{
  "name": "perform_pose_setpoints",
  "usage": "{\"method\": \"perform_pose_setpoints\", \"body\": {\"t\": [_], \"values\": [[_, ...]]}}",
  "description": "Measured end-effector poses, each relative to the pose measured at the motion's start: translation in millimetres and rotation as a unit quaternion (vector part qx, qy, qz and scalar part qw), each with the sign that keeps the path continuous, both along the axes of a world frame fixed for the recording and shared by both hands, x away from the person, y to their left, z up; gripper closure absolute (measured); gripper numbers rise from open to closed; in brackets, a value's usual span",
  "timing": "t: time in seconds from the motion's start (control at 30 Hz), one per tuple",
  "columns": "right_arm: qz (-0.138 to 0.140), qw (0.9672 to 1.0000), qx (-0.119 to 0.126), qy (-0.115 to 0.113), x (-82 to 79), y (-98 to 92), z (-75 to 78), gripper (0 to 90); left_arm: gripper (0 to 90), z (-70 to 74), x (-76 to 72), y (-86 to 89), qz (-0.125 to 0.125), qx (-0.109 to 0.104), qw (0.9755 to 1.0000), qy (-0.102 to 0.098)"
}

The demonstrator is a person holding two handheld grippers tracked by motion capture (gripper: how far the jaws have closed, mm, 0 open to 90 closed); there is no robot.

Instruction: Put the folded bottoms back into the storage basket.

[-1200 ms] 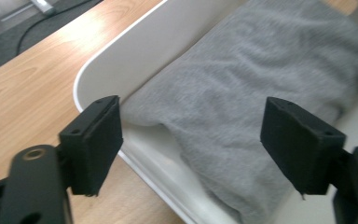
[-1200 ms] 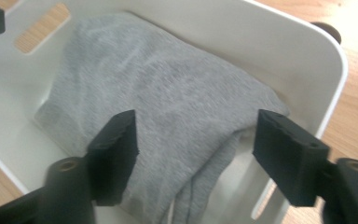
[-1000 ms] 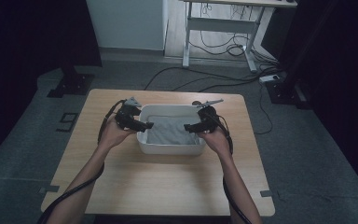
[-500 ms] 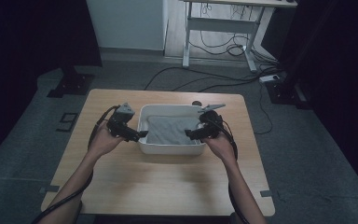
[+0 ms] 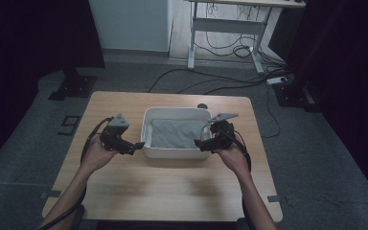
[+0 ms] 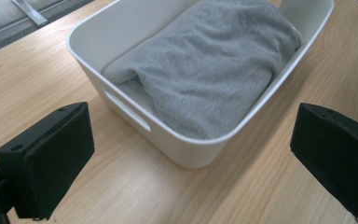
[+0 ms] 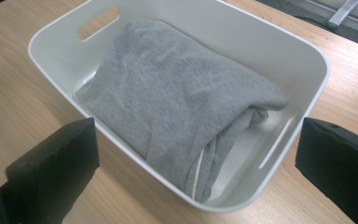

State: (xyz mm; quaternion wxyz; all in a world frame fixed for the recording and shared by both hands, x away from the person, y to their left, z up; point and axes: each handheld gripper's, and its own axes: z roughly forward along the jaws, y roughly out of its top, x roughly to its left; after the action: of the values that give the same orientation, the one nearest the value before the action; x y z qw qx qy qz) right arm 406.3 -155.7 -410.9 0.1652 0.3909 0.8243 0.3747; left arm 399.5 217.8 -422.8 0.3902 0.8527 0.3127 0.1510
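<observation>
High view had the white bin [image 5: 174, 151] at frame centre, grey towel [image 5: 175, 133] inside, your left gripper [image 5: 136, 146] and right gripper [image 5: 197, 143] flanking its short ends, both unclenched and empty.

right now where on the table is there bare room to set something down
Widest free patch: the near strip of table between the white bin and the person's edge. The far-left corner is bare too. Crowded beside the bin, where left gripper and right gripper sit.

White bin [image 5: 148, 143] at centre of the wooden tabletop [image 5: 172, 187], grey cloth [image 5: 175, 133] inside, left claw [image 5: 136, 146] open just left of it, right claw [image 5: 199, 143] open at its right edge, jaws having just been opening, nothing between them, forearms entering from the bottom.
</observation>
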Motion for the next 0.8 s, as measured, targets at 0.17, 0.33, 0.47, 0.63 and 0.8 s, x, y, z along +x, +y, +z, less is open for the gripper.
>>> {"method": "perform_pose_setpoints", "body": {"t": [0.17, 0.33, 0.47, 0.63, 0.8], "values": [[-0.003, 1.0, 0.001, -0.003, -8.9, -7.0, -2.2, 0.0, 0.0, -7.3, -9.1, 11.1, 0.003, 0.003, 1.0, -0.006], [-0.009, 0.9999, 0.0, -0.008, -18.3, -14.9, -5.5, 0.0, 0.0, -17.5, -16.2, 23.8, 0.012, 0.007, 0.9999, -0.004], [-0.013, 0.9998, 0.0, -0.013, -26.6, -21.2, -7.3, 0.0, 0.0, -27.1, -21.9, 34.8, 0.021, 0.001, 0.9998, 0.001], [-0.017, 0.9997, -0.002, -0.02, -39.4, -27.3, -10.4, 0.0, 0.0, -41.3, -29.9, 44.1, 0.033, 0.012, 0.9994, 0.005], [-0.027, 0.9994, -0.005, -0.021, -51.4, -34.9, -17.2, 0.0, 0.0, -57.2, -35.6, 49.2, 0.038, 0.004, 0.9991, 0.018]]}}
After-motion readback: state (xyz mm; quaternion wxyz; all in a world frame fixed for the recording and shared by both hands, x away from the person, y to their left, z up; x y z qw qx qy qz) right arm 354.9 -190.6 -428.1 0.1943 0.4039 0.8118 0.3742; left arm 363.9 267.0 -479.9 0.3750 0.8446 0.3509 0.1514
